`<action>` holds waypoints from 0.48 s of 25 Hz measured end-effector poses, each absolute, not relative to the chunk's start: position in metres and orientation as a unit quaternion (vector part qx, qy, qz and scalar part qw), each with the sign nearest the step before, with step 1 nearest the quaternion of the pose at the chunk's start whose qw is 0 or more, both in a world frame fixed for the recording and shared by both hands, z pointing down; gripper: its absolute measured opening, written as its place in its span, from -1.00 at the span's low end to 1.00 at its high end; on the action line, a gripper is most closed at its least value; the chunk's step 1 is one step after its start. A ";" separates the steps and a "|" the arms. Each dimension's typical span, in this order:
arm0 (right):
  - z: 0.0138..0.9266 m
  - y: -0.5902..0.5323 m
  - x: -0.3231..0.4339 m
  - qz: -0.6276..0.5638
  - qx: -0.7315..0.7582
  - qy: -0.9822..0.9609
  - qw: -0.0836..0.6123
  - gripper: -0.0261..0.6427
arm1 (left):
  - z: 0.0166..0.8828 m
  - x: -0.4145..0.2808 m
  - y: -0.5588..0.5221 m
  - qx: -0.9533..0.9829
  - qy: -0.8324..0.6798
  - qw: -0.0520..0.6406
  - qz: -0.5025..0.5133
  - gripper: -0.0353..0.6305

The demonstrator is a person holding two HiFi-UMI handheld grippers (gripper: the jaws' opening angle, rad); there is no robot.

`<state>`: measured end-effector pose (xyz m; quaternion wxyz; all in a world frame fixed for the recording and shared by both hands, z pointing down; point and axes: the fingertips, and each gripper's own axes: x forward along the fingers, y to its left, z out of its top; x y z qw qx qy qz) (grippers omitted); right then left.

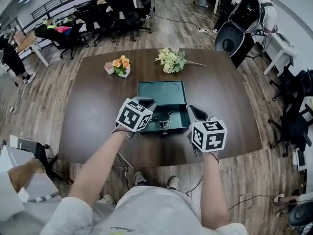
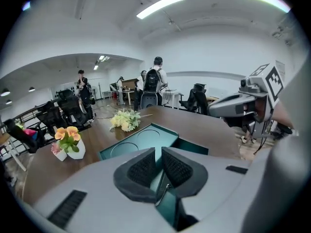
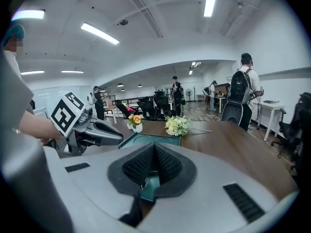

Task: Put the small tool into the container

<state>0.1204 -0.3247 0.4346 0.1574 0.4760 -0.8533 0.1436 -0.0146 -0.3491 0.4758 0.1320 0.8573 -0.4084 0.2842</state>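
Observation:
A dark green case [image 1: 178, 88] lies open in the middle of the brown table [image 1: 98, 111], lid flat at the back. A small metal tool [image 1: 165, 123] rests in its base. My left gripper [image 1: 149, 106] hovers over the base's left edge, its pads [image 2: 145, 168] a narrow gap apart. A thin metal wire [image 2: 163, 193] shows low in that gap; whether it is pinched I cannot tell. My right gripper [image 1: 195, 113] sits at the base's right edge with its pads [image 3: 167, 165] pressed together. The lid [image 2: 141, 142] shows ahead of the left jaws.
A loose bouquet [image 1: 171, 60] and a small white flower pot [image 1: 120, 65] lie behind the case. Office chairs [image 1: 117, 6] and people stand beyond the table. The table's near edge [image 1: 161, 163] is close to my body.

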 end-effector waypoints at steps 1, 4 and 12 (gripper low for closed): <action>0.432 -0.326 0.120 0.141 0.476 -0.854 0.156 -0.91 | 0.471 -0.019 -0.350 0.856 -0.418 0.133 0.273 -0.78; 0.425 -0.328 0.118 0.135 0.476 -0.856 0.149 -0.91 | 0.456 -0.033 -0.352 0.851 -0.446 0.132 0.245 -0.79; 0.410 -0.330 0.121 0.125 0.482 -0.857 0.134 -0.91 | 0.421 -0.065 -0.344 0.833 -0.506 0.114 0.190 -0.82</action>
